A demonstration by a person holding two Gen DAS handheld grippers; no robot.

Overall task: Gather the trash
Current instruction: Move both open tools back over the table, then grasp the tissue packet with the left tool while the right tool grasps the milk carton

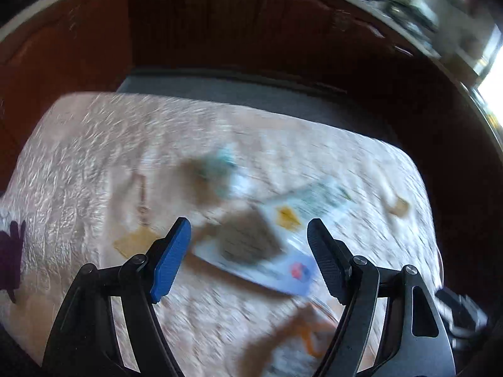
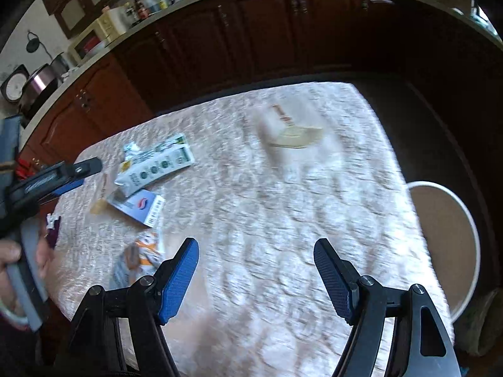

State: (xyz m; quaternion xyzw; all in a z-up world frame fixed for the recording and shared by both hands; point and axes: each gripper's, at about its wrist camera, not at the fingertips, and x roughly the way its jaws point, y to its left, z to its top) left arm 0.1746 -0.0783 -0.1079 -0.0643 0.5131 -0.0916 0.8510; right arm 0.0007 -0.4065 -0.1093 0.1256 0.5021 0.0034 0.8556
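Observation:
Trash lies on a table with a pale textured cloth (image 2: 283, 207). In the right wrist view I see a white-and-green carton (image 2: 157, 165), a flat blue-and-white box (image 2: 140, 204), an orange-and-white wrapper (image 2: 141, 254) and a tan wooden scoop-like piece (image 2: 295, 135) further off. My right gripper (image 2: 256, 279) is open and empty above bare cloth. My left gripper (image 1: 248, 257) is open, hovering over the blurred blue-and-white box (image 1: 267, 260); it also shows at the left of the right wrist view (image 2: 63, 172).
A round white stool (image 2: 446, 245) stands right of the table. Dark wooden cabinets (image 2: 251, 37) under a counter with bottles and appliances run behind. Small tan scraps (image 1: 397, 207) and a purple item (image 1: 11, 248) lie on the cloth.

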